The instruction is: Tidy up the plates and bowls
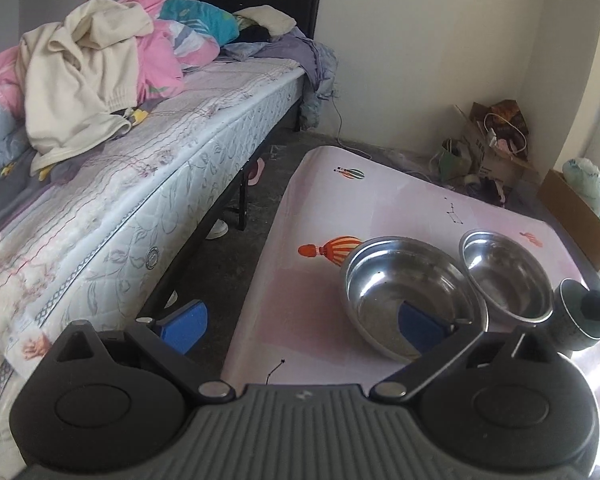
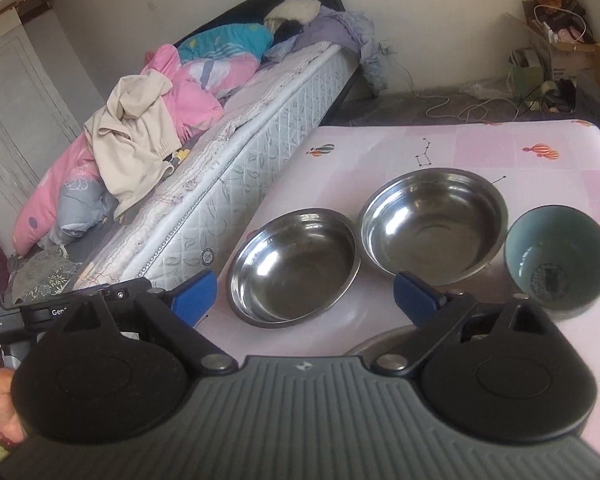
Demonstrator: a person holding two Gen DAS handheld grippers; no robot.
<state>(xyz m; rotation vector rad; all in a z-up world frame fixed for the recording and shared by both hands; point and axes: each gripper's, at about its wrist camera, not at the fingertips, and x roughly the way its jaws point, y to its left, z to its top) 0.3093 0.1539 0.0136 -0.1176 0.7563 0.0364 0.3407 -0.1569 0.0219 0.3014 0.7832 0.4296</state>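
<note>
Left gripper point(image 1: 300, 322): nearest of all in its own view, jaws wide with nothing between them; one blue pad hangs over the floor gap by the bed, the other over the near rim of the wide bowl.
Right gripper point(image 2: 306, 292): jaws wide and empty, hanging over the near side of the wide bowl.
Bed point(image 2: 236, 160): far left, heaped with bedding, well apart from the work.
Table point(image 2: 480, 148): pink patterned cover, holding all the dishes.
Wide bowl point(image 2: 294, 266): steel, shallow, leftmost, near the table's left edge; shiny and empty.
Deep bowl point(image 2: 432, 226): steel, just right of the wide bowl and a bit farther; rims look nearly touching.
Cup bowl point(image 2: 558, 256): dark outside, pale blue-green inside, rightmost, upright, empty.
Near rim point(image 2: 376, 342): a metal edge under the right gripper, mostly hidden; plate or bowl, I cannot tell.
Step, I judge: reaching in for a first pick, likely to nest the bowls.
Doing it well: bite one wall at the rim, pads square to it; steel is slick, so lift level and lower gently into the larger bowl.
</note>
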